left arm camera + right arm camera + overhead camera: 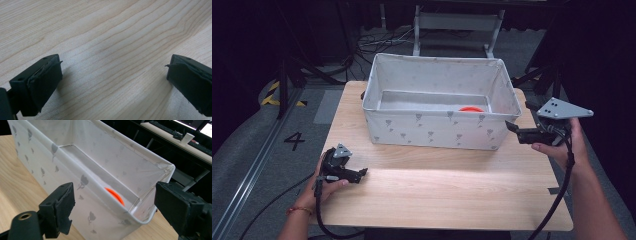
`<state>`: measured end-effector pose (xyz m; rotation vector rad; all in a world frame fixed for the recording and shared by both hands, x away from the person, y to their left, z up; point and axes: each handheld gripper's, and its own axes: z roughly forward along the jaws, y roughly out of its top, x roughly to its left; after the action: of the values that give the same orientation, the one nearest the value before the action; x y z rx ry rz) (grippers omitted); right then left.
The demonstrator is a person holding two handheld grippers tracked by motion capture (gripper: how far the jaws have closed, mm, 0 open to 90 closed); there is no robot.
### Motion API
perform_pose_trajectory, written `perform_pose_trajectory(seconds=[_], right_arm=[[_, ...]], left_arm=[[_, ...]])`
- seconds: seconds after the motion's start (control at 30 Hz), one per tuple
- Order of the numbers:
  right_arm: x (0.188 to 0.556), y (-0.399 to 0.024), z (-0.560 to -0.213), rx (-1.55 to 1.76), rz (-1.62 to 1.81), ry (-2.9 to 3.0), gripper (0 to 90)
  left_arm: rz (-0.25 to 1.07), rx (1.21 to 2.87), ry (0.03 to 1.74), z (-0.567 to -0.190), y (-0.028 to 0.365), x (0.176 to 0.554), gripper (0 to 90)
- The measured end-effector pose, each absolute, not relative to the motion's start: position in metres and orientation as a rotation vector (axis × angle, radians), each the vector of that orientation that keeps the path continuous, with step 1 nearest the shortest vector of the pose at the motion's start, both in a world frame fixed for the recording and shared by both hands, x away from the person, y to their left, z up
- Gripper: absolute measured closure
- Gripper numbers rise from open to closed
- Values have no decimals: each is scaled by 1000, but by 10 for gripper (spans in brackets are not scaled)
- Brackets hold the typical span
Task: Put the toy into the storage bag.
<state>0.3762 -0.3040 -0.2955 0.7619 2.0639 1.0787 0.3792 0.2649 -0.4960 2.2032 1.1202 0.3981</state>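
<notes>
Your left hand-held gripper (360, 173) sits low over the near-left of the desk (452, 190), jaws spread wide, nothing between them but bare wood grain. Your right hand-held gripper (512, 127) is up at the right end of the fabric bin (432, 131), jaws also spread and empty, tips just beside the bin's right front corner, pointing left. The bin wall stands between those jaws and the orange disc (471, 108), which lies on the bin floor near the right end, partly hidden by the front wall. The left gripper is well apart from the bin. Cables (377, 42) and a metal frame (457, 25) lie on the floor beyond the desk.
</notes>
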Motion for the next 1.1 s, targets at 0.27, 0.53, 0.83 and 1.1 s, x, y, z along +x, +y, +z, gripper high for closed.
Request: perform_pose_trajectory(seconds=[0.27,0.53,0.83,1.1], right_arm=[[359,-313,-309,748,1033,2053,165],[352,-329,-330,760,989,2082,164],[354,-341,-367,838,933,2147,165],[355,-350,-405,919,883,2194,166]], left_arm=[[396,2203,1122,-496,265,379,4],[399,2204,1122,-496,265,379,4],[399,2202,1123,-496,265,379,4],[395,2201,1126,-496,265,379,4]])
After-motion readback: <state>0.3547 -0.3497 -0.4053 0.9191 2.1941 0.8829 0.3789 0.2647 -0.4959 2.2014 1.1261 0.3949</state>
